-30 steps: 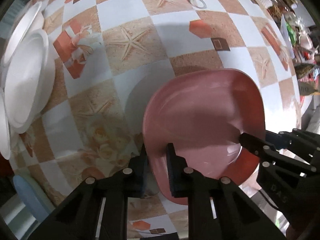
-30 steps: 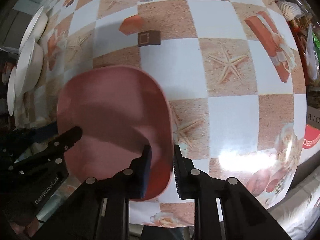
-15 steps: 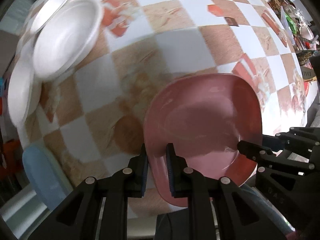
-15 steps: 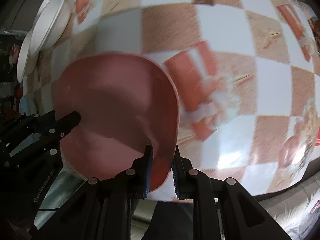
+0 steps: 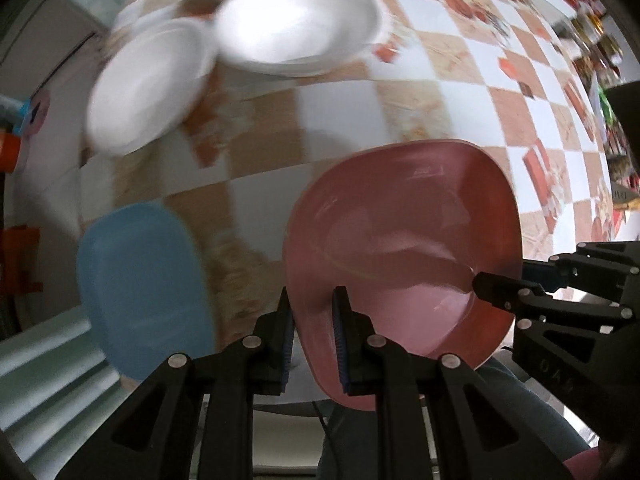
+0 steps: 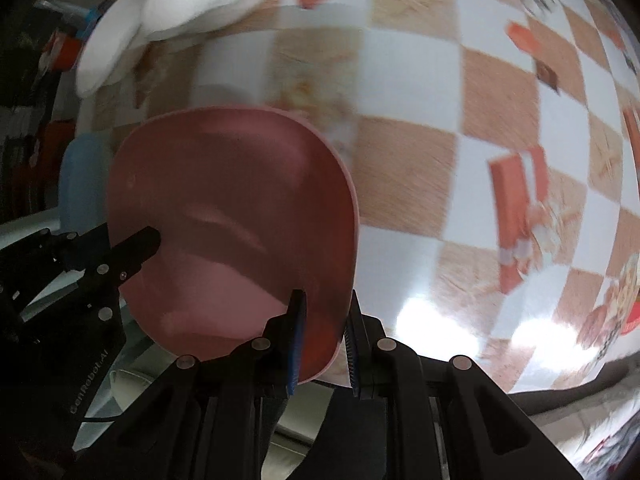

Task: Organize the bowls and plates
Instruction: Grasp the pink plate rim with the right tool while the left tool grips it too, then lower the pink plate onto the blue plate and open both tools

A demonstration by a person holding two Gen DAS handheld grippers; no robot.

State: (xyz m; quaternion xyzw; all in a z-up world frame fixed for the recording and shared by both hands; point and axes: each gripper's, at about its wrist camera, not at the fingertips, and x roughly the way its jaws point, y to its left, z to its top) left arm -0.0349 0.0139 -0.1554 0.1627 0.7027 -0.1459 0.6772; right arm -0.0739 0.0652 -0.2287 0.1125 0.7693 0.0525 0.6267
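A pink rounded-square plate (image 5: 404,248) is held in the air above the table's near edge by both grippers. My left gripper (image 5: 314,336) is shut on its left rim, and my right gripper (image 6: 324,336) is shut on its right rim; the plate also shows in the right wrist view (image 6: 228,216). A light blue plate (image 5: 140,280) lies on the table to the left of the pink one. White foam plates (image 5: 296,28) and a white foam bowl (image 5: 148,88) sit further back on the left.
The table has a checkered cloth (image 5: 420,112) with orange and white squares. Cluttered small items (image 5: 600,40) stand at the far right edge. An orange object (image 5: 8,148) is off the table at the left.
Both grippers have carried the pink plate leftward and toward the near edge. The blue plate and white foam plates have come into fuller view.
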